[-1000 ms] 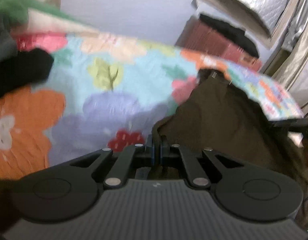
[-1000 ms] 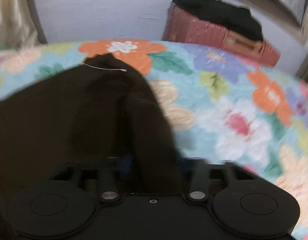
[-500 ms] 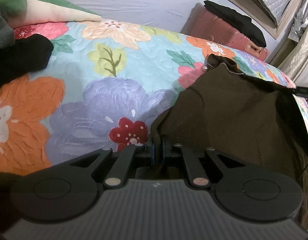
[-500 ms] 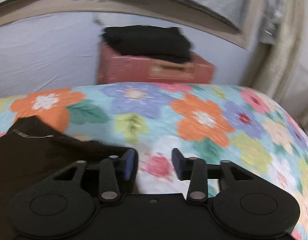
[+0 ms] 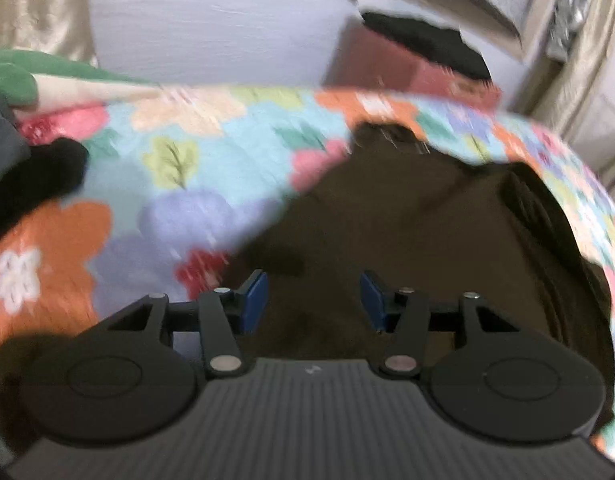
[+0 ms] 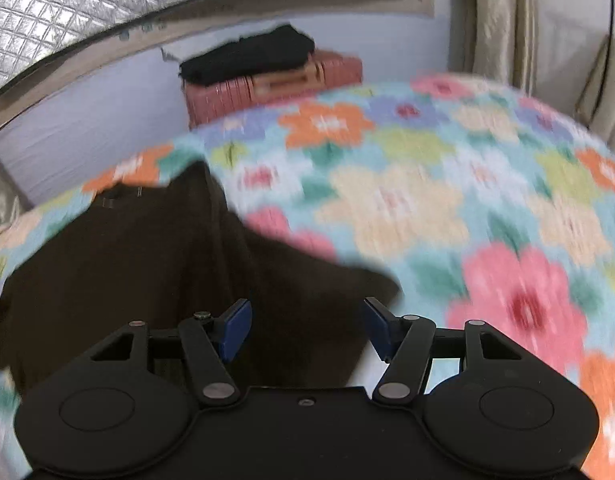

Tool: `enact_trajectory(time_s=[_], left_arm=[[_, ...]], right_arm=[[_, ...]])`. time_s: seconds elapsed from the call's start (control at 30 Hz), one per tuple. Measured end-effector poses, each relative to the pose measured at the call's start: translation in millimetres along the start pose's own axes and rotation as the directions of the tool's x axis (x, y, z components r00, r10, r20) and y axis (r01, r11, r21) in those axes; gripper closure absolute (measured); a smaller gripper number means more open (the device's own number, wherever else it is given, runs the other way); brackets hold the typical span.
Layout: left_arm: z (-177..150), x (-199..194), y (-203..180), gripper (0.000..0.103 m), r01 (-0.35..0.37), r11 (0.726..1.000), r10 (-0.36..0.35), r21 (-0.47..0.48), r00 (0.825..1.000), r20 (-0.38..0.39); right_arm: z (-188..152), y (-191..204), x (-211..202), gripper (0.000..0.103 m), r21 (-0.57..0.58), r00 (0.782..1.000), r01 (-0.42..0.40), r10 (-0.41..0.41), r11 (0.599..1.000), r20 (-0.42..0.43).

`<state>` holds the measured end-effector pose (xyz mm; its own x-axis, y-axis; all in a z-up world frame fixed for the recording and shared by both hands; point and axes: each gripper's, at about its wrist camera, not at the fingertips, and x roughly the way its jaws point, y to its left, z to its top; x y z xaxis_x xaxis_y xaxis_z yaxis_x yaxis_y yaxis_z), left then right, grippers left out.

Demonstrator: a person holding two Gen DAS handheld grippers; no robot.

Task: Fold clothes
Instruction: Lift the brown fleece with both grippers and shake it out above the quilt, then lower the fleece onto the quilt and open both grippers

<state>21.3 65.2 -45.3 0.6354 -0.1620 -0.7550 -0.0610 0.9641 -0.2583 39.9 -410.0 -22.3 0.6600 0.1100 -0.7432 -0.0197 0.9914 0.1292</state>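
A dark brown garment [image 5: 419, 216] lies on the flowered bedspread [image 5: 195, 152], filling the right half of the left wrist view. My left gripper [image 5: 313, 298] hovers over its near edge with the jaws opening; the cloth lies below the blue pads [image 5: 254, 294] and they do not press on it. In the right wrist view the same garment [image 6: 139, 256] spreads to the left, one pointed flap reaching right. My right gripper [image 6: 307, 328] hangs above that flap, jaws opening, nothing pinched between them.
A pink suitcase [image 6: 275, 84] with folded black clothing [image 6: 247, 56] on top stands beyond the bed by the wall. Black clothes [image 5: 31, 176] and a green and cream item [image 5: 55, 80] are piled at the left. Curtains [image 6: 495, 20] hang at the right.
Both grippers were shut on the brown garment and have let it go, jaws now apart. The right gripper swung away to the right and back over the garment's flap. The left rose slightly.
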Motion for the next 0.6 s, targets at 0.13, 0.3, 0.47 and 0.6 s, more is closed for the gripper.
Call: enact_trajectory(time_s=[0.13,0.3,0.47,0.6], left_arm=[[-27.8,0.6,-43.7,0.048,0.091,0.995,-0.084,0.041,0.987,-0.139],[-61.2,8.9,-89.6,0.048,0.177,0.975,-0.157,0.137,0.976,-0.150],[-77.9,19.4,-107.8,0.013,0.216,0.956,-0.201,0.198,0.975,-0.091],[-86.3,23.3,-122.6,0.074,0.093,0.944,-0.072,0.315,0.994,-0.079]], right_arm=[[-45.6,-25.3,-19.4,0.037,0.087,0.995,-0.068,0.074,0.994,-0.067],[-92.3,-19.0,-16.1,0.039,0.102,0.969,-0.187,0.200,0.977,-0.143],[-108.1,27.4,-5.1,0.090,-0.119,0.952,-0.241,0.210,0.963,-0.223],[-96.1,36.2,-17.7,0.091,-0.115,0.931,-0.335,0.310,0.935,-0.193]])
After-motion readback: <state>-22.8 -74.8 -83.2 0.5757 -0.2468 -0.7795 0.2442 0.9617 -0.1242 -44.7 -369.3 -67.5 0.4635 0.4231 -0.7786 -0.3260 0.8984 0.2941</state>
